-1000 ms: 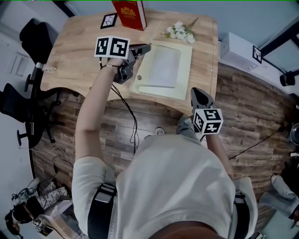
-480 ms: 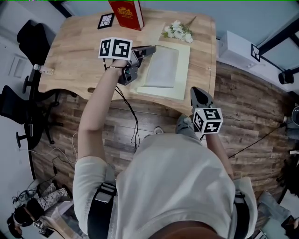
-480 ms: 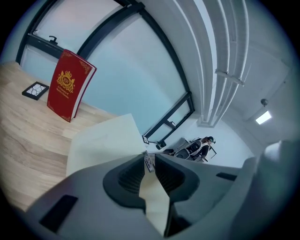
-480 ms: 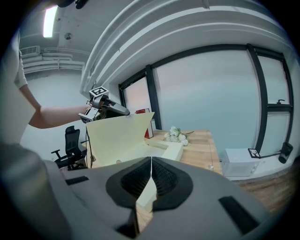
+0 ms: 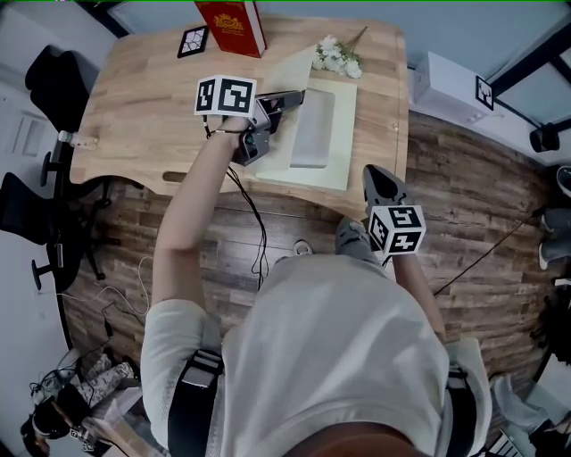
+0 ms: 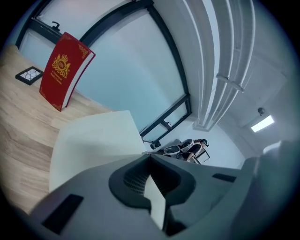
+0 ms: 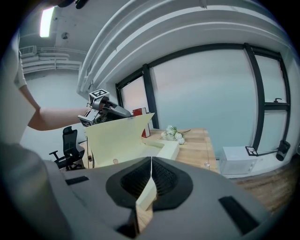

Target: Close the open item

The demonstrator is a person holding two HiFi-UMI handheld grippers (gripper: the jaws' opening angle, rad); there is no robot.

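Observation:
A flat cream box lies on the wooden table with its lid raised nearly upright. My left gripper is at the lid's top edge, and its jaws have just been closing. They now stand together. In the left gripper view the lid spreads to the left of the left gripper and its corner meets the tips; nothing shows between the pads. The right gripper view shows the lid standing over the box base. My right gripper hangs shut and empty at the table's near edge.
A red book stands at the table's far edge beside a black marker tile. White flowers lie behind the box. A white unit sits on the floor at right, and office chairs stand at left.
The lid has swung up from a low tilt to nearly upright and shows narrower from above. My left gripper has moved right with its top edge. The right gripper has stayed put.

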